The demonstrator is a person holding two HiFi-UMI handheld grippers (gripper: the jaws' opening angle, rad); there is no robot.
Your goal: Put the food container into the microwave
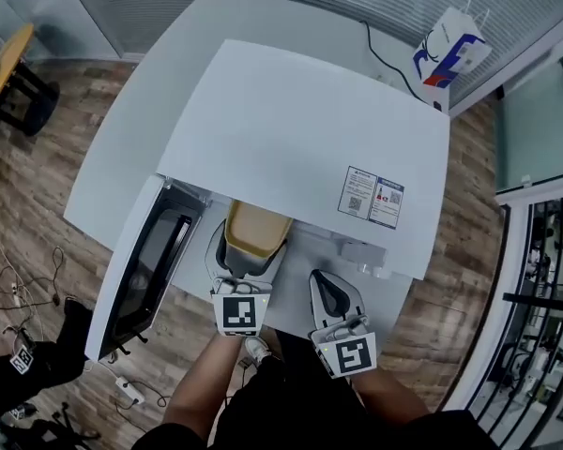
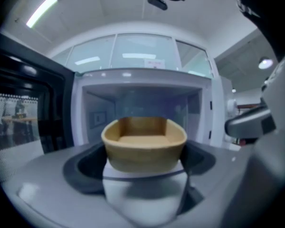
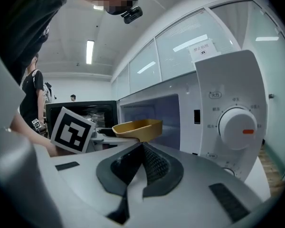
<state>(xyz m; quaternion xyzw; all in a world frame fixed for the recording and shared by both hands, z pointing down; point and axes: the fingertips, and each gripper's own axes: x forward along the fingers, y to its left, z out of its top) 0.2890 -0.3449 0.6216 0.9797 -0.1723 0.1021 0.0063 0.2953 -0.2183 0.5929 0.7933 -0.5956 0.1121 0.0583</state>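
Note:
A tan, empty food container point(image 1: 256, 235) hangs at the mouth of the white microwave point(image 1: 300, 148), whose door point(image 1: 141, 261) stands swung open to the left. My left gripper point(image 1: 244, 270) is shut on the container's near wall. In the left gripper view the container point(image 2: 145, 144) sits just before the lit cavity point(image 2: 142, 99). My right gripper point(image 1: 327, 293) is beside it, in front of the control panel, shut and empty. In the right gripper view the container point(image 3: 137, 127) is ahead left and the dial point(image 3: 240, 127) to the right.
The microwave stands on a white table point(image 1: 131, 129). A paper bag point(image 1: 450, 50) and a black cable point(image 1: 385, 59) lie at the table's far right. Wooden floor surrounds it, with cables at the lower left and a black railing point(image 1: 544, 289) on the right.

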